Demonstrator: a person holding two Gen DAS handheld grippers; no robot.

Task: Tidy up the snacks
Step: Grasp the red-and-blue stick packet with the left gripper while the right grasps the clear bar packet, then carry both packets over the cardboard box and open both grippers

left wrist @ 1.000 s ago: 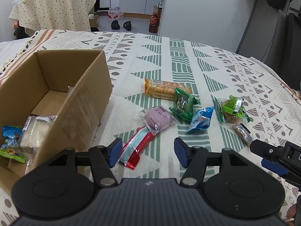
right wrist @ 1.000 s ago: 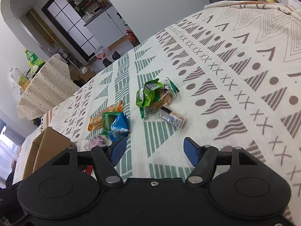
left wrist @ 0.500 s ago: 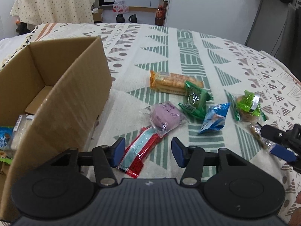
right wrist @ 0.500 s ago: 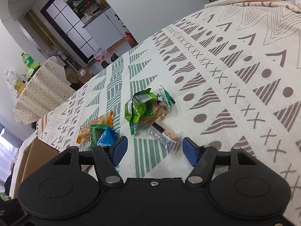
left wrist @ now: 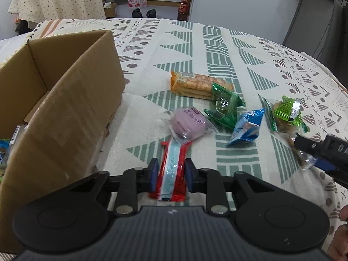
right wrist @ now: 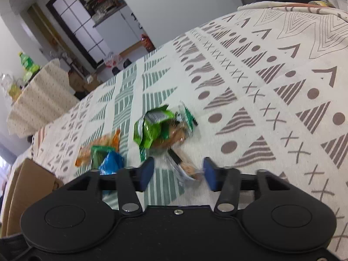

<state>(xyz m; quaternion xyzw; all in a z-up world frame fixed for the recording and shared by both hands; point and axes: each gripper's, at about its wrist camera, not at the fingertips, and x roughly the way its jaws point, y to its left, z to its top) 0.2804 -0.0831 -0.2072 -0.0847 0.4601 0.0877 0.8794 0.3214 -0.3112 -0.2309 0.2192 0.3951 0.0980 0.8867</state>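
We see the red and blue snack bar [left wrist: 173, 169] lying flat on the table [left wrist: 184, 50], long axis running away from the left camera, near end toward us, far end tucked just under the purple round cake pack [left wrist: 188, 123]. The left hand-held gripper [left wrist: 170, 177] has its blue pads [left wrist: 153, 175] narrowed to the bar's width, one on each long side, touching or nearly touching the wrapper; the bar rests on the cloth. The cardboard box [left wrist: 65, 117] stands open just left of it, with a few packs inside at the far left edge.

The right hand-held gripper [right wrist: 177, 171] is spread wide around a small clear-wrapped snack [right wrist: 183, 169], which lies on the table at a slant between the pads; blur keeps us from telling contact. Just beyond it sits the bright green pack [right wrist: 152, 128]. Farther left lie the blue pack [right wrist: 112, 161], dark green pack [right wrist: 99, 152] and orange biscuit pack [right wrist: 97, 145], long axis across the table.
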